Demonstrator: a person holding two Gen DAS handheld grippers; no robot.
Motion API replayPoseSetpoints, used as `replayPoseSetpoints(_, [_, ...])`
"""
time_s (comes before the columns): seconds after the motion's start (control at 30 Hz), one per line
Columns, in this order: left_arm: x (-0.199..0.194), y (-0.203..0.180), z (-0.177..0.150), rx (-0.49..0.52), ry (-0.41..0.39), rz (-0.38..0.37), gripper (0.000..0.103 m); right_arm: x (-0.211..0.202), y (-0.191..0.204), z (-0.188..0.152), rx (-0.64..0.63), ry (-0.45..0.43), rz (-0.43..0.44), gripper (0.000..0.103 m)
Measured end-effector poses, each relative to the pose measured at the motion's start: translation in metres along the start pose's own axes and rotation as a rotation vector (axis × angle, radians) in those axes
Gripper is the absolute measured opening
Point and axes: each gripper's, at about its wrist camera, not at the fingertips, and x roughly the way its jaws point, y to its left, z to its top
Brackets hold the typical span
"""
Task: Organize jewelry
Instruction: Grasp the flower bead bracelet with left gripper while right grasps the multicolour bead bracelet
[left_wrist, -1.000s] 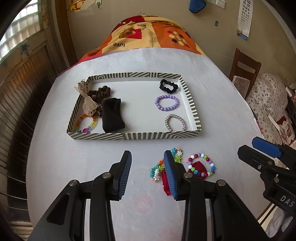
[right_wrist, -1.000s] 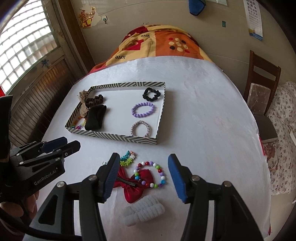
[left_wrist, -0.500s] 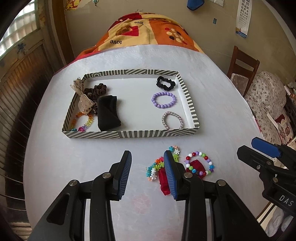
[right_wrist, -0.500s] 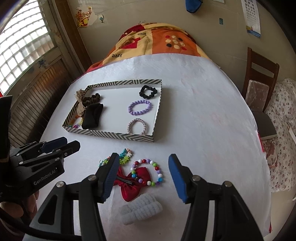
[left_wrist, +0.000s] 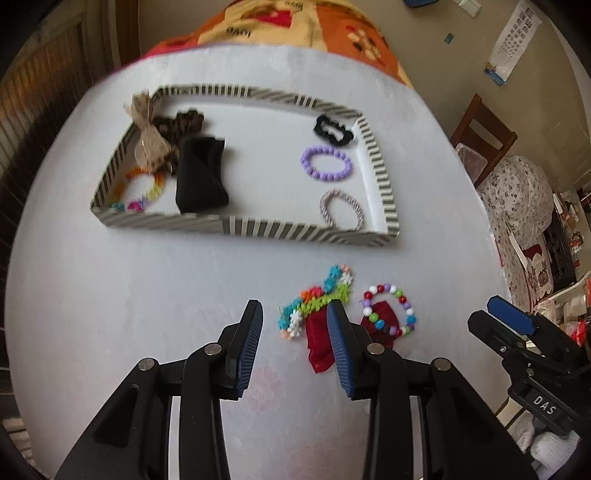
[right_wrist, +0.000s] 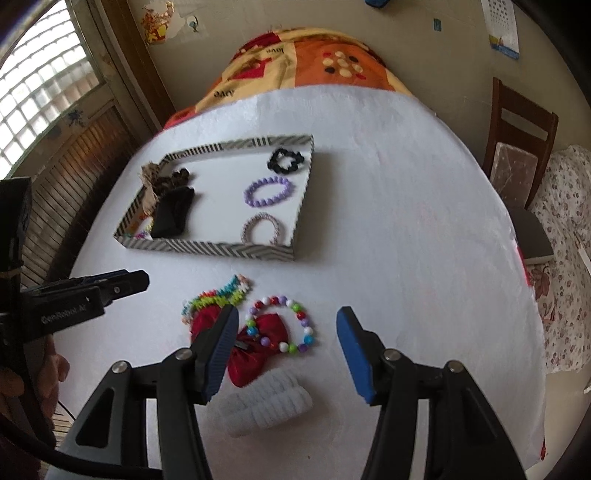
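A striped tray (left_wrist: 295, 230) (right_wrist: 207, 248) holds a purple bead bracelet (left_wrist: 325, 163), a clear bracelet (left_wrist: 341, 208), a black scrunchie (left_wrist: 332, 131), a black cloth (left_wrist: 201, 173) and other pieces. In front of it on the white table lie a flower bracelet (left_wrist: 314, 301) (right_wrist: 218, 293), a multicolour bead bracelet (left_wrist: 388, 308) (right_wrist: 282, 323), a red bow (right_wrist: 255, 349) and a white scrunchie (right_wrist: 269, 404). My left gripper (left_wrist: 295, 345) is open, just left of the flower bracelet. My right gripper (right_wrist: 286, 350) is open above the bead bracelet and bow.
A wooden chair (right_wrist: 517, 147) stands right of the table. An orange patterned blanket (right_wrist: 314, 62) covers the far end. A window and wooden panelling (right_wrist: 55, 110) are on the left. The table's right edge (right_wrist: 532, 295) is near.
Both grippers have moved forward and lower toward the loose pieces in front of the tray. Both stay open. Nothing on the table has moved.
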Motion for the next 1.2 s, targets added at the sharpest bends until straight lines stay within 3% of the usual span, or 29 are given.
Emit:
replayPoseSetpoints(0.37, [0.036, 0.009, 0.003, -0.023, 0.097, 0.009, 0.028, 0.053, -0.021, -0.009, -0.034, 0.106, -0.027, 0.057])
replayPoseSetpoints(0.5, [0.047, 0.003, 0.012, 0.018, 0.127, 0.023, 0.028, 0.071, -0.022, -0.004, -0.063, 0.13, -0.023, 0.051])
replayPoseSetpoints(0.8, [0.073, -0.011, 0.017, 0.115, 0.201, 0.096, 0.028, 0.092, -0.01, 0.0, -0.155, 0.164, -0.019, 0.05])
replayPoseSetpoints(0.9, [0.08, -0.014, 0.016, 0.126, 0.225, 0.084, 0.028, 0.097, -0.007, 0.001, -0.167, 0.175, -0.011, 0.05])
replayPoseSetpoints(1.17, [0.084, -0.009, 0.025, 0.13, 0.221, 0.095, 0.028, 0.107, -0.002, 0.001, -0.196, 0.177, 0.0, 0.049])
replayPoseSetpoints(1.2, [0.084, -0.009, 0.025, 0.136, 0.218, 0.097, 0.027, 0.107, -0.002, 0.002, -0.197, 0.172, 0.001, 0.044])
